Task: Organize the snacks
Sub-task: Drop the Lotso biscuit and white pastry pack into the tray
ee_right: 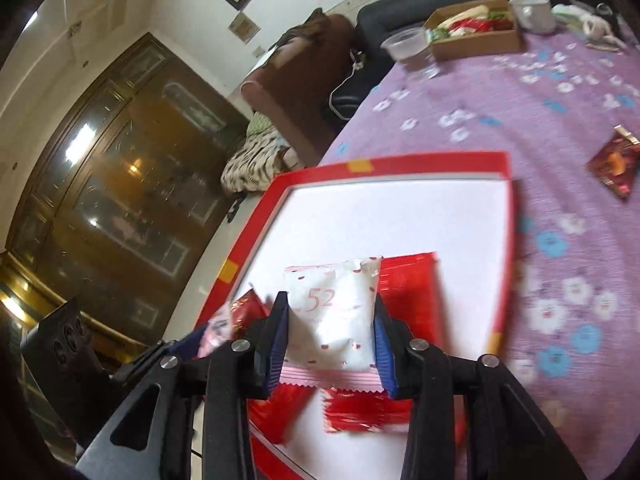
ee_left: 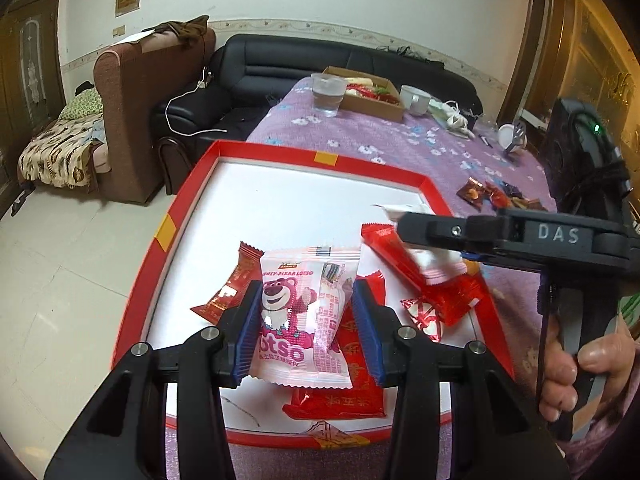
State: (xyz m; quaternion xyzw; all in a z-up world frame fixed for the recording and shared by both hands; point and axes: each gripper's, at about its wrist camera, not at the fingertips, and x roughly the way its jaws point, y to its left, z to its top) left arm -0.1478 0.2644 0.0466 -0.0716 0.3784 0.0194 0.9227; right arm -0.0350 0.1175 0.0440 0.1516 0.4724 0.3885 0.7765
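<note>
- Left gripper [ee_left: 302, 316] clamps the pink bear packet [ee_left: 300, 320] over the red tray [ee_left: 280, 156].
- Right gripper [ee_right: 332, 340] pinches the white packet [ee_right: 332, 312].

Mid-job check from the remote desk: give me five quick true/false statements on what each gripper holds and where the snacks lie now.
1. The left gripper grips a pink Lotso bear packet. True.
2. The right gripper is empty. False: a white packet printed "52" sits between its pads.
3. Both grippers hang over the red-rimmed tray. True.
4. The tray holds no snacks yet. False: several red packets lie in it.
5. A few dark wrapped snacks lie on the purple tablecloth, outside the tray. True.
</note>
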